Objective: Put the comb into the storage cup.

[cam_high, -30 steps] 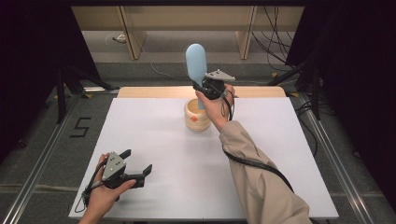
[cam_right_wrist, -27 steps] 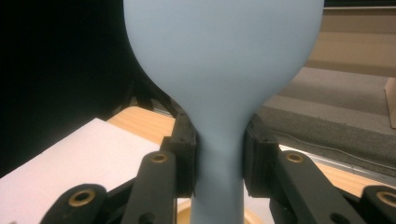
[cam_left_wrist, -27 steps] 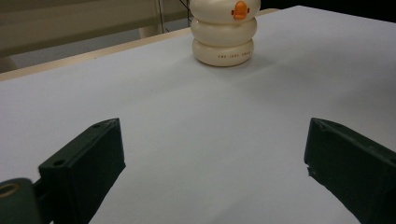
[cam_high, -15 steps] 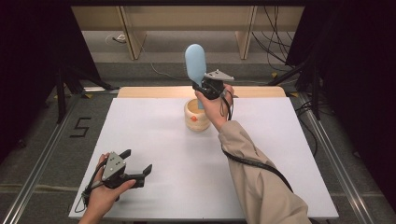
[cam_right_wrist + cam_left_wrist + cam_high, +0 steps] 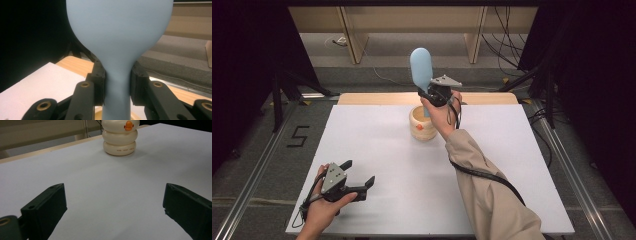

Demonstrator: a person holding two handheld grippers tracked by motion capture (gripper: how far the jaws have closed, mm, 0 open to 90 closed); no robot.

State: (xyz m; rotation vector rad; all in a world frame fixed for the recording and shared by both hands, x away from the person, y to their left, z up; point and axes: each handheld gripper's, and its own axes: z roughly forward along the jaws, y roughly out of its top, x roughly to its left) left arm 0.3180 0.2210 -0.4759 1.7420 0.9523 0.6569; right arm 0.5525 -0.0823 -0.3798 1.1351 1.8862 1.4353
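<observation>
Nothing has changed over the last second: both hands sit where they were in the two earlier high-view frames, and the spatula has neither risen nor dropped. That reads as a pause mid-lift or mid-insertion — the tool is clamped above the holder, and I cannot tell which way the work is heading.

Nearest, lower left of the high view: the left gripper [image 5: 362,187] rests on the white table [image 5: 377,150] in the person's left hand, jaws spread wide and empty. The left gripper view confirms this — both black jaws stand far apart at the bottom corners with bare table between them.

Farther off, upper centre of the high view: the right gripper [image 5: 428,96] is clamped on the neck of the pale blue spatula [image 5: 420,67], blade upright. Directly below stands the cream holder [image 5: 423,125]; the handle's lower end appears to reach into its mouth, though the hand hides the contact.

The right gripper view shows what the high view cannot: both pads pressing the narrow neck of the spatula [image 5: 117,45] squarely, the holder's rim [image 5: 136,116] just beneath. The left gripper view alone shows the holder's [image 5: 120,137] stacked-ring form, orange beak-like knob and small printed lettering, too fine to read.
</observation>
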